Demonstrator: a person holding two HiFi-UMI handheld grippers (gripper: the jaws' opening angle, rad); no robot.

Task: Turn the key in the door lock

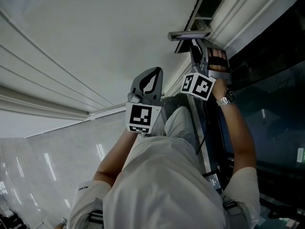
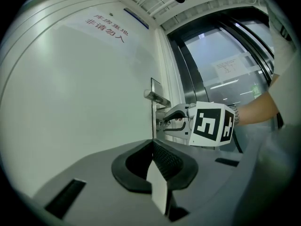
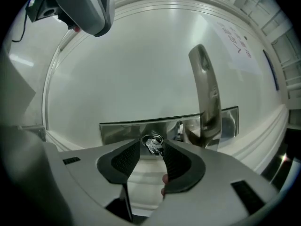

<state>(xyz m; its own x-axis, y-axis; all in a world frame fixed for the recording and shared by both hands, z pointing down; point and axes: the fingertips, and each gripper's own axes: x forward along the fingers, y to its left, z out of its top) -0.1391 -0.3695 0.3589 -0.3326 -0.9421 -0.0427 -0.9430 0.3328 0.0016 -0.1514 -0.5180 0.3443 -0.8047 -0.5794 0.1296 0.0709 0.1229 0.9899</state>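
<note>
- The door (image 1: 71,42) is filling the head view, and both forearms are reaching towards it.
- The left gripper (image 1: 155,73) is hovering off the door, clenched on nothing.
- The right gripper (image 3: 151,145) is pointing at the lock plate (image 3: 117,132) beside the handle (image 3: 207,93), its jaws standing apart.
- Only the right gripper view is showing the key (image 3: 155,147), sitting in the lock between the jaw tips, ungripped.

A dark-framed glass panel (image 2: 221,41) fills the right side, next to white ribbed moulding (image 2: 165,65). A paper notice (image 2: 230,66) hangs on the glass, and reflected strip lights (image 2: 223,85) glint in it. At the head view's lower left, a glossy pale surface (image 1: 43,161) mirrors more light streaks.
</note>
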